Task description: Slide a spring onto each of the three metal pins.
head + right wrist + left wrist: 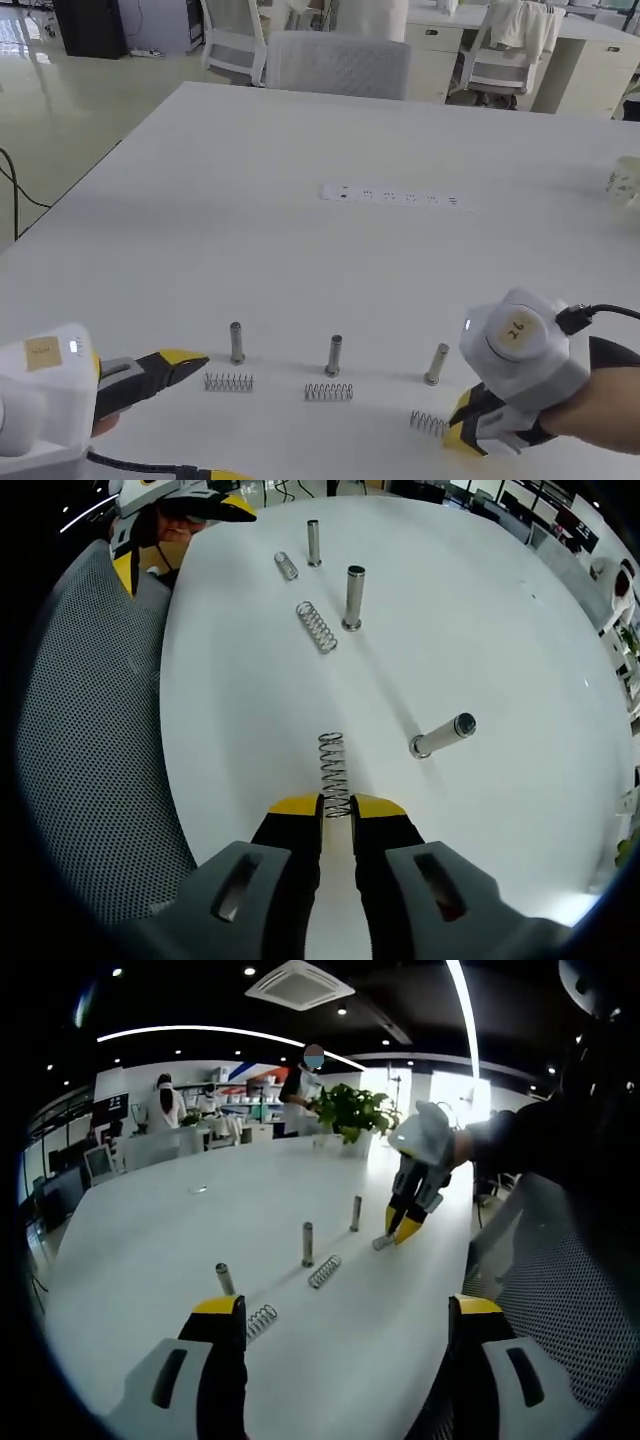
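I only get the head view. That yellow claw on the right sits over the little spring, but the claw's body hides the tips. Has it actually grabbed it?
Observer: Yes. In the right gripper view the right gripper is pinched shut on the near end of the right spring, and the rest of the spring reaches forward over the table.
Operator: And the claw on the left?
Observer: The left gripper view shows the left gripper wide open, with nothing between its jaws.
Operator: Is anyone else around?
Observer: Yes, people stand beyond the table's far end, near a potted plant.
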`<action>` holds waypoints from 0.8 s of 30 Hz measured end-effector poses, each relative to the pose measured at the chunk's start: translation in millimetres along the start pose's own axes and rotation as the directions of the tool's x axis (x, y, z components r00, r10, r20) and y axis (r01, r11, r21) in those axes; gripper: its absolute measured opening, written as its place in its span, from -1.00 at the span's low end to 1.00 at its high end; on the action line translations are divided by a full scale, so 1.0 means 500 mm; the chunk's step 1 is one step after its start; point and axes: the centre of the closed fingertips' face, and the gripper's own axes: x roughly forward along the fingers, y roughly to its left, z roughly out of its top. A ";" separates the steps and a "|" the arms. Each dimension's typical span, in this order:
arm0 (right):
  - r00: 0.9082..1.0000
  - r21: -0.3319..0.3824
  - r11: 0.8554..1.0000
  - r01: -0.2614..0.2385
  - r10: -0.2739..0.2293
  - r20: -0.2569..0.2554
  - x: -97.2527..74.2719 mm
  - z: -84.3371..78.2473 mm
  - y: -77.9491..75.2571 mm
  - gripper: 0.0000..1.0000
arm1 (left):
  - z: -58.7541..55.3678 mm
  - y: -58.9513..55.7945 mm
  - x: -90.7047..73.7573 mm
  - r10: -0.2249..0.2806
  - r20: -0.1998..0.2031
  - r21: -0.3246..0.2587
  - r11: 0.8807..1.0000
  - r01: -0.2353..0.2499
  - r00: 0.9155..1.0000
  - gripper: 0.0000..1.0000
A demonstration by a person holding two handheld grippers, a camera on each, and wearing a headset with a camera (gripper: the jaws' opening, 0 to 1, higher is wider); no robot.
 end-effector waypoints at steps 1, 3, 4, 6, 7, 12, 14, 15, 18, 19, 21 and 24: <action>1.000 -0.003 1.000 -0.002 0.002 0.002 -0.003 0.002 0.003 -0.75 | 0.001 -0.002 0.002 -0.007 -0.002 0.004 1.000 0.007 1.000 0.63; 1.000 -0.010 1.000 -0.002 0.002 0.006 -0.009 0.009 0.005 -0.75 | 0.002 -0.006 0.006 -0.019 -0.009 0.013 1.000 0.020 1.000 0.62; 1.000 -0.016 1.000 -0.006 0.006 0.011 -0.014 0.015 0.007 -0.75 | 0.002 -0.009 0.010 -0.032 -0.016 0.023 0.999 0.032 0.999 0.62; 1.000 -0.021 1.000 -0.008 0.008 0.026 -0.023 0.028 0.010 -0.75 | 0.004 -0.014 0.015 -0.052 -0.026 0.037 0.998 0.053 0.998 0.59; 1.000 -0.024 1.000 -0.009 0.009 0.028 -0.026 0.033 0.012 -0.75 | 0.005 -0.017 0.019 -0.064 -0.035 0.048 0.997 0.066 0.997 0.58; 0.998 -0.058 0.998 -0.016 0.020 0.056 -0.045 0.069 0.027 -0.74 | 0.023 -0.023 0.037 -0.104 -0.050 0.089 0.990 0.108 0.993 0.55; 0.997 -0.064 0.998 -0.021 0.026 0.069 -0.051 0.082 0.031 -0.74 | 0.031 -0.026 0.046 -0.122 -0.052 0.105 0.986 0.127 0.991 0.54; 0.997 -0.072 0.997 -0.023 0.028 0.073 -0.054 0.087 0.034 -0.74 | 0.034 -0.027 0.052 -0.130 -0.055 0.115 0.984 0.136 0.990 0.52; 0.996 -0.088 0.996 -0.029 0.035 0.076 -0.060 0.097 0.041 -0.74 | 0.036 -0.027 0.065 -0.147 -0.071 0.138 0.978 0.156 0.987 0.47; 0.996 -0.093 0.995 -0.029 0.037 0.079 -0.062 0.100 0.042 -0.74 | 0.038 -0.028 0.068 -0.151 -0.073 0.145 0.976 0.160 0.986 0.45; 0.996 -0.108 0.994 -0.027 0.036 0.084 -0.067 0.106 0.044 -0.74 | 0.041 -0.027 0.075 -0.157 -0.074 0.161 0.973 0.167 0.985 0.38; 0.995 -0.133 0.991 -0.026 0.038 0.089 -0.075 0.118 0.049 -0.74 | 0.042 -0.027 0.086 -0.172 -0.079 0.172 0.968 0.184 0.982 0.27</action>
